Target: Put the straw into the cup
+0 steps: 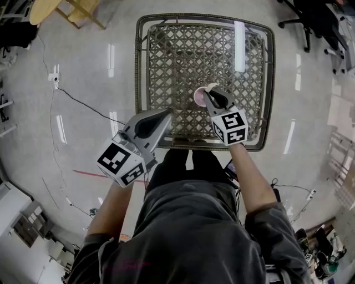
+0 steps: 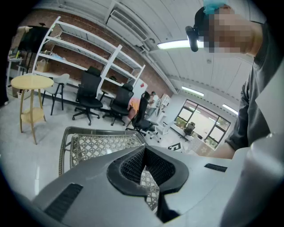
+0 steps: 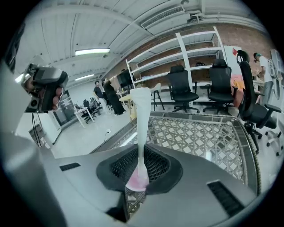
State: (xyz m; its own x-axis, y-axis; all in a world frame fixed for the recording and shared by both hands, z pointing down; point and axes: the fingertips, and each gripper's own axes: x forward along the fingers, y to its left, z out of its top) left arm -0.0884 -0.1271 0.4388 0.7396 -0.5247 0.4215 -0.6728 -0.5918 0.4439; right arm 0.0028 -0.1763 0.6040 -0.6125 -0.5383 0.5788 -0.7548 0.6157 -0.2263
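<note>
A pink cup [image 1: 198, 96] stands on the lattice table [image 1: 142, 66], near its front edge. My right gripper [image 1: 209, 95] hangs right beside and above the cup, shut on a white straw [image 1: 209, 86]. In the right gripper view the straw [image 3: 141, 119] rises upright from between the pads, and the cup [image 3: 137, 180] shows pink just below the right gripper [image 3: 141, 165]. My left gripper [image 1: 165, 115] hovers at the table's front left edge, shut and holding nothing. The left gripper [image 2: 144, 153] looks out over the table [image 2: 93, 144]; neither cup nor straw shows there.
The person stands against the table's front edge. A round wooden stool [image 1: 44, 8] is at the far left, office chairs [image 1: 299, 16] at the far right, and a cable [image 1: 83, 102] runs across the floor on the left. Shelving [image 3: 199, 48] and people stand beyond.
</note>
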